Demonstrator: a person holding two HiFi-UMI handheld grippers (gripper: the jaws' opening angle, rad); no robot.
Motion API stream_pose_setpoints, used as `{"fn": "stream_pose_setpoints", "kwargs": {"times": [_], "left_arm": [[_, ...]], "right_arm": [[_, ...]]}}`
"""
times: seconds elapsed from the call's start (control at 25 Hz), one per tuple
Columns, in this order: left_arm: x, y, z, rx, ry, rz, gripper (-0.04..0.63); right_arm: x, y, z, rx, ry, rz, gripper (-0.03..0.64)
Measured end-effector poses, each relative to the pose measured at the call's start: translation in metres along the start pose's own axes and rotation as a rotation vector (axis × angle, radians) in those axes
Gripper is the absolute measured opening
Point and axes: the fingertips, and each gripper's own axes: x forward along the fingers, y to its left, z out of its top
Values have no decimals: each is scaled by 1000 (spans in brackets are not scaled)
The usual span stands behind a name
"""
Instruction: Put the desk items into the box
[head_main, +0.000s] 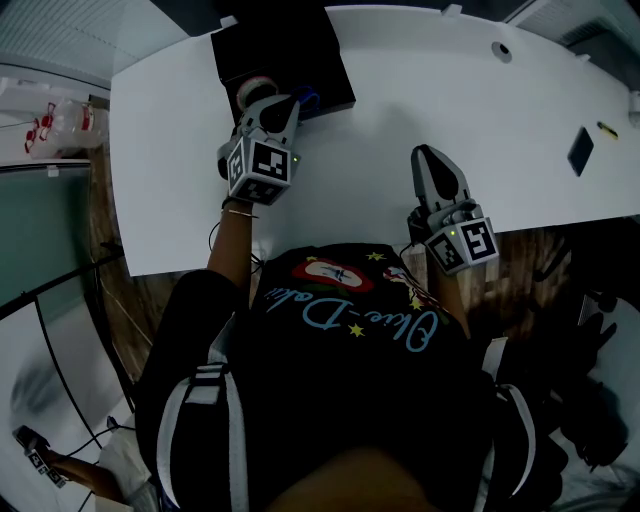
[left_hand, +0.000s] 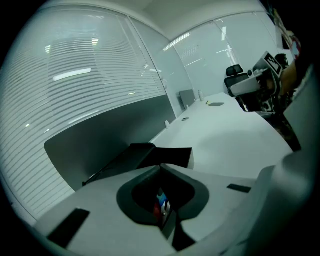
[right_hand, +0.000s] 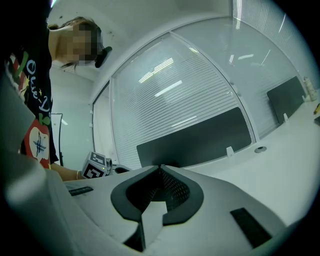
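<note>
Left claw (head_main: 297, 101) closed on a small blue-red-white item (left_hand: 161, 202) (kind unclear), at the near edge of the black box (head_main: 325, 50) on the white worktop (head_main: 420, 90). Right claw (head_main: 430, 153) closed, empty, near the worktop's front edge.

One piece of writing here: pale blue cursive script (head_main: 352, 322) across the chest of the person's black shirt (head_main: 300, 420), near the bottom of the head view. It's upside down and too loopy to spell out; only a big "O" stands clear. The left marker cube (head_main: 262, 165) and right marker cube (head_main: 465, 243) show black-and-white square codes, no letters.
</note>
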Motion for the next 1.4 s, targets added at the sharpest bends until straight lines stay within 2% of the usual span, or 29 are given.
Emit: {"fn": "stream_pose_setpoints", "kwargs": {"times": [0.08, 0.24, 0.44, 0.64, 0.88, 1.4], "left_arm": [[-9, -1, 4, -49, -10, 4, 21], [-31, -8, 8, -199, -56, 6, 21], [-47, -20, -3, -187, -51, 24, 21], [-74, -23, 6, -269, -85, 29, 21], [-98, -25, 9, -257, -105, 37, 21], [-119, -39, 8, -228, -117, 32, 21]], "right_arm": [[0, 2, 2, -3, -5, 7, 25], [0, 8, 5, -11, -12, 24, 25], [0, 15, 4, -17, -9, 50, 25], [4, 27, -1, -33, 8, 88, 25], [11, 44, 0, -49, 8, 143, 23], [11, 66, -9, -72, 46, 198, 28]]}}
